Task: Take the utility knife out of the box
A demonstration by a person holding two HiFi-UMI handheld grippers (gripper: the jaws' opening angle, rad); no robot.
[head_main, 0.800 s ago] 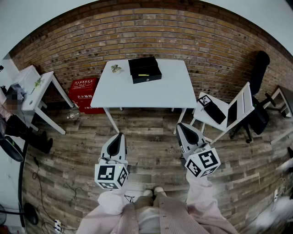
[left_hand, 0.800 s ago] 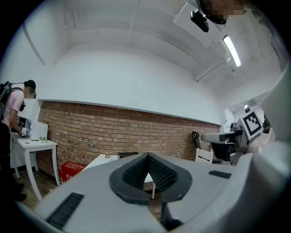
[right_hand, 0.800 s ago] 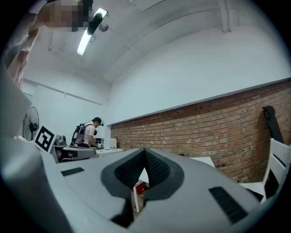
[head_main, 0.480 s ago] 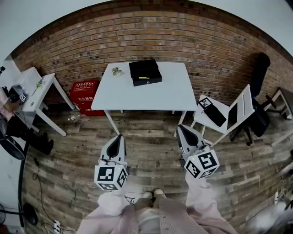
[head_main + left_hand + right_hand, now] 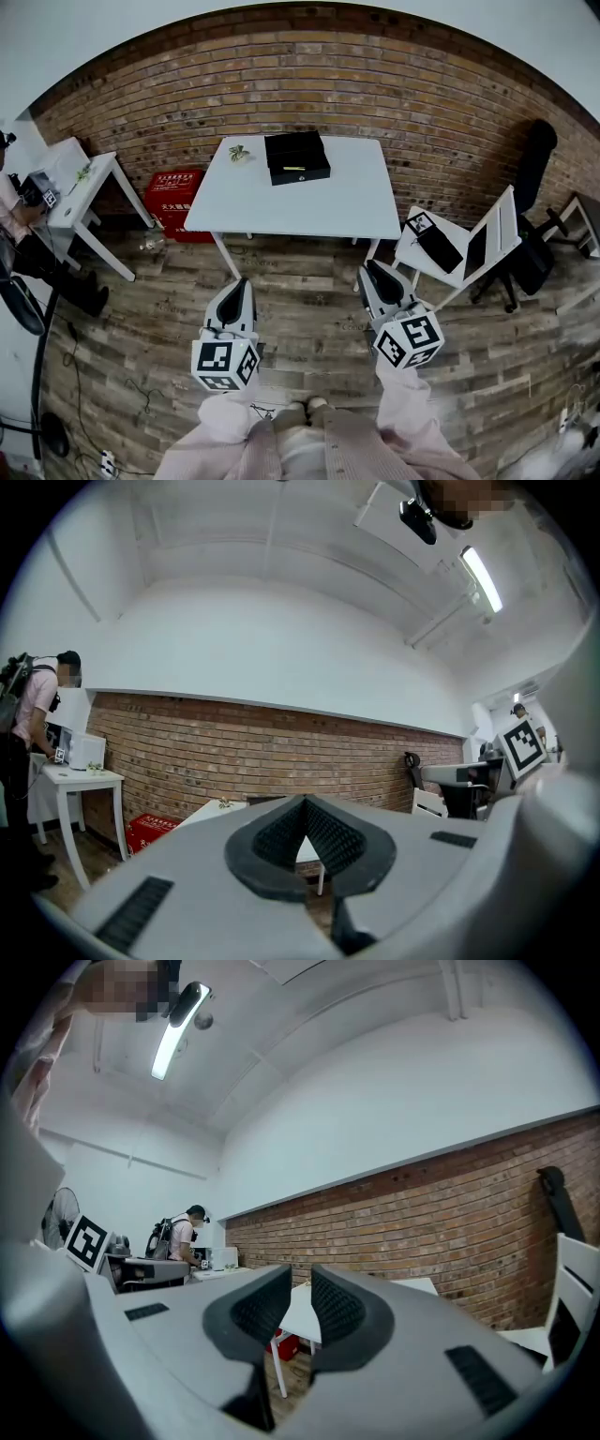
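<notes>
A black open box (image 5: 296,156) stands at the far side of the white table (image 5: 281,202), with the yellow utility knife (image 5: 294,169) lying in its front part. Both grippers are held level over the wooden floor, well short of the table. The left gripper (image 5: 241,282) (image 5: 304,802) is shut, tips touching, nothing in it. The jaws of my right gripper (image 5: 368,268) (image 5: 301,1286) stand a narrow slit apart with nothing between them. In both gripper views the table shows small, beyond the jaws.
A small plant (image 5: 238,152) lies on the table left of the box. A red crate (image 5: 172,191) sits under the table's left side. A white side table (image 5: 79,186) with a person (image 5: 13,208) is far left. A white chair (image 5: 456,246) and a black office chair (image 5: 532,192) stand right.
In the head view the table and box have slid slightly lower, a little nearer. Both grippers keep about the same place and the same jaws.
</notes>
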